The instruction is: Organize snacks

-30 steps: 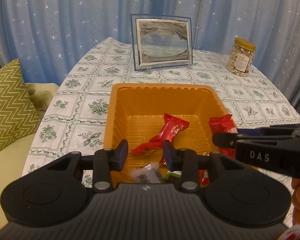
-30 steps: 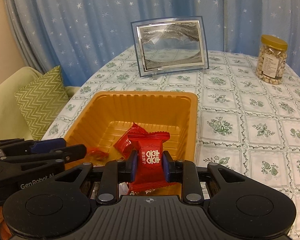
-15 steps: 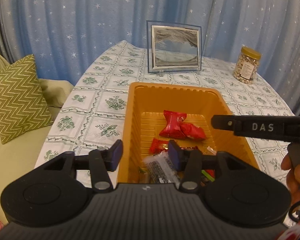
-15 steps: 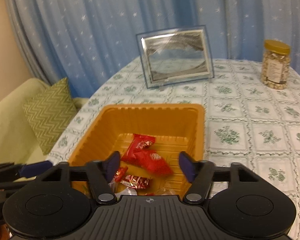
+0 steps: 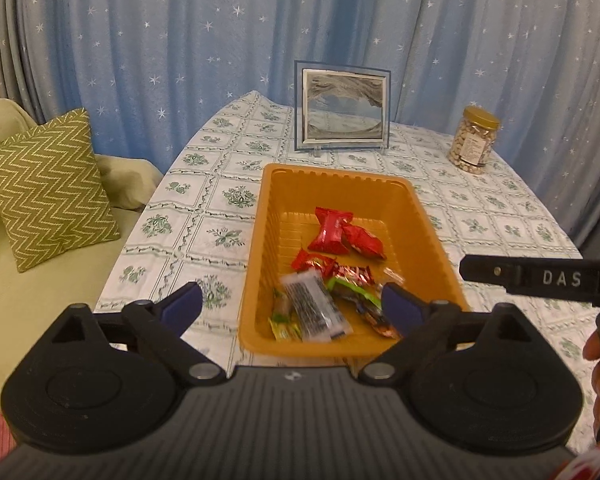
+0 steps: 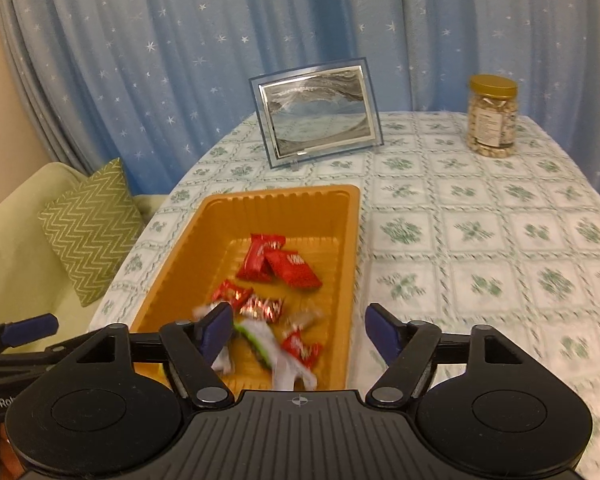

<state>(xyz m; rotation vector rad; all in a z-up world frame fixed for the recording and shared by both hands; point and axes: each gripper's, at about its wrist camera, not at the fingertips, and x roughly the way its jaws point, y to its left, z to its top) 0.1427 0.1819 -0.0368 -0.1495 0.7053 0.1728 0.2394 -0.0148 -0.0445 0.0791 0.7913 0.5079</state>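
Note:
An orange plastic tray [image 5: 428, 216] [image 6: 204, 236] sits on the patterned tablecloth and holds several wrapped snacks. Two red packets [image 5: 332, 230] [image 6: 278, 262] lie in its middle; smaller red, green and clear wrappers [image 5: 314, 310] [image 6: 260, 308] lie at its near end. My left gripper [image 5: 292, 308] is open and empty, held above and in front of the tray's near edge. My right gripper [image 6: 298, 328] is open and empty, above the tray's near right corner. The right gripper's side [image 5: 540, 280] shows in the left wrist view.
A framed sand picture [image 5: 342, 110] [image 6: 316, 114] stands at the back of the table. A jar of nuts [image 5: 474, 144] [image 6: 492, 116] stands at the back right. A green zigzag cushion [image 5: 48, 188] lies on a sofa to the left. Blue star curtains hang behind.
My right gripper opened and let its red packet drop into the tray. Both grippers opened wider and pulled back and up from the tray.

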